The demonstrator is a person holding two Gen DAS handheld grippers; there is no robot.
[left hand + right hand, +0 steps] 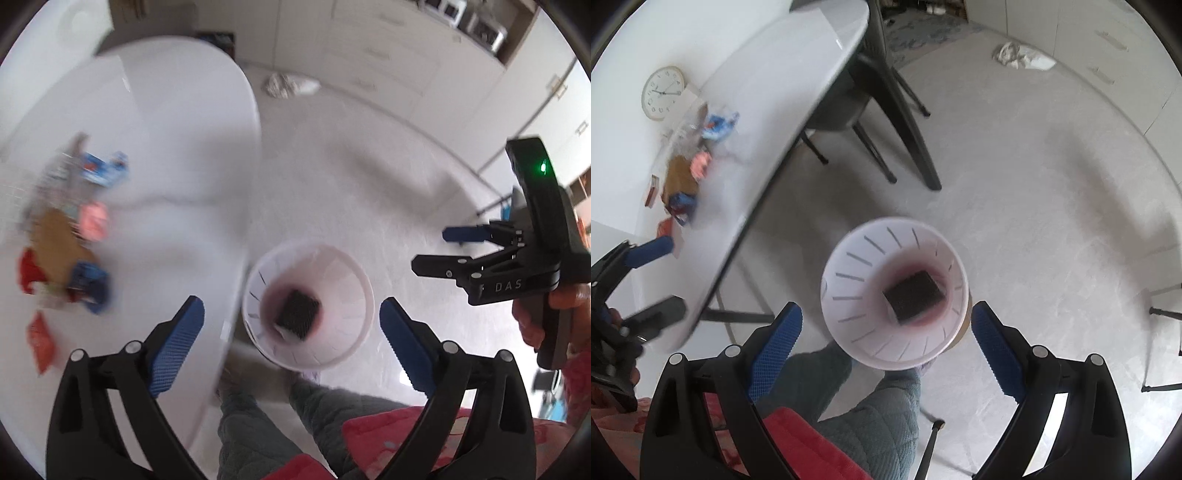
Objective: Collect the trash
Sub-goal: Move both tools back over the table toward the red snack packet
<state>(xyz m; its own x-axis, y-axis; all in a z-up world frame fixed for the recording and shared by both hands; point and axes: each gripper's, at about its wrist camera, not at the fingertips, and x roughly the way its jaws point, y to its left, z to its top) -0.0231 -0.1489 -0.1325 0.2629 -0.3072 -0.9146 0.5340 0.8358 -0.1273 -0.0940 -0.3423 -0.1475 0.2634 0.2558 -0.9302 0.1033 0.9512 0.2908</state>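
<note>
Gaping empty, both the left gripper [291, 321] and right gripper [886, 325] hung above the white bin [846, 280]. A dark sponge [912, 293] lay inside it. Wrappers [66, 236] littered the table [177, 147] at nine o'clock.

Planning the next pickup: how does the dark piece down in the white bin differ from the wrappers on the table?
The dark piece is a single dark, squarish item; the wrappers are a mixed heap of red, blue, pink and brown. It lies alone at the bottom of the white bin on the floor; the wrappers sit on the table, near its wall side. Neither is between any gripper's jaws.
</note>
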